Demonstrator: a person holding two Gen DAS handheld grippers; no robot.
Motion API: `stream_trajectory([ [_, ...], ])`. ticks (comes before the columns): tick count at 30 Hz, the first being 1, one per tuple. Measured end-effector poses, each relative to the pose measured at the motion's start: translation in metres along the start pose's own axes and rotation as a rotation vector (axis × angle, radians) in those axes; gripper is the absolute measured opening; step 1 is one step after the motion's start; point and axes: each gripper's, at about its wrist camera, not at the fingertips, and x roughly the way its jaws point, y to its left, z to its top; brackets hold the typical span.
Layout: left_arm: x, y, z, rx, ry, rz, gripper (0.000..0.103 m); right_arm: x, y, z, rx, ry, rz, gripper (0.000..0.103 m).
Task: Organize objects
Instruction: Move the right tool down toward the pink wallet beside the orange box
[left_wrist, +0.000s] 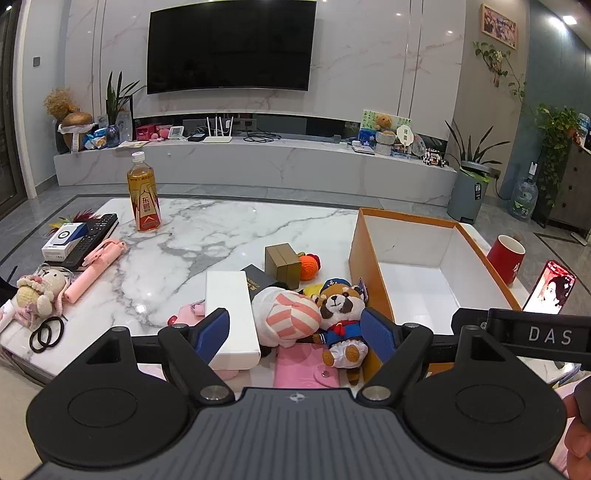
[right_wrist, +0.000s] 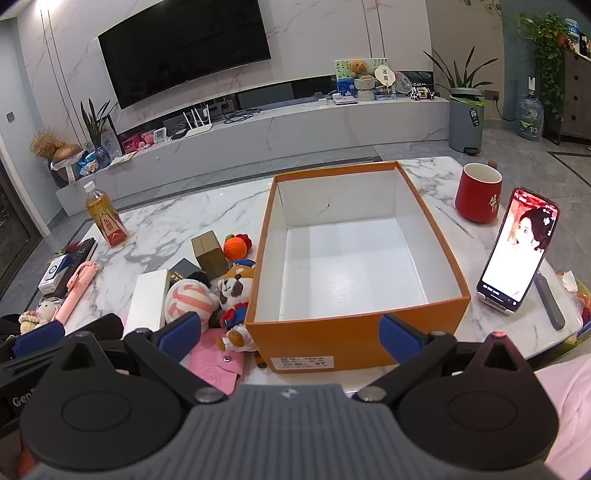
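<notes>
A cluster of small things is gathered on the marble table (left_wrist: 229, 229) near its front edge, just left of the orange box (right_wrist: 354, 336). Foremost among them is the raccoon plush (left_wrist: 341, 314) in a blue sailor outfit, which is laid with its long axis running from the front edge toward the back, head away from the camera and feet toward it. It is pressed against the striped pink-and-white plush (left_wrist: 291, 317) on its left and lies partly on a pink wallet (left_wrist: 306, 365). A white carton (left_wrist: 232, 317) is laid lengthwise just left of those.

The box is seen to be empty, its white floor bare, and it stands on the right half of the table with one long wall just beside the raccoon plush.

The left gripper (left_wrist: 299, 336) is held with its blue pads spread wide and nothing between them; the two plush toys are framed straight ahead in the gap. The right gripper (right_wrist: 291, 332) is likewise spread and empty, but it is aimed at the near wall of the box. The left gripper is therefore judged the nearer to the plush toys, and a short forward reach would probably be enough; the plush would then have to be carried rightward over the box wall.
</notes>
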Motion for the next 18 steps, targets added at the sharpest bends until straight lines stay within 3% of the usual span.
stream_trajectory([
  [18,0.015,0.015,-0.004,-0.027,0.067,0.001,0.089,0.017,0.006,-0.003,-0.014,0.036,0.011,0.102],
])
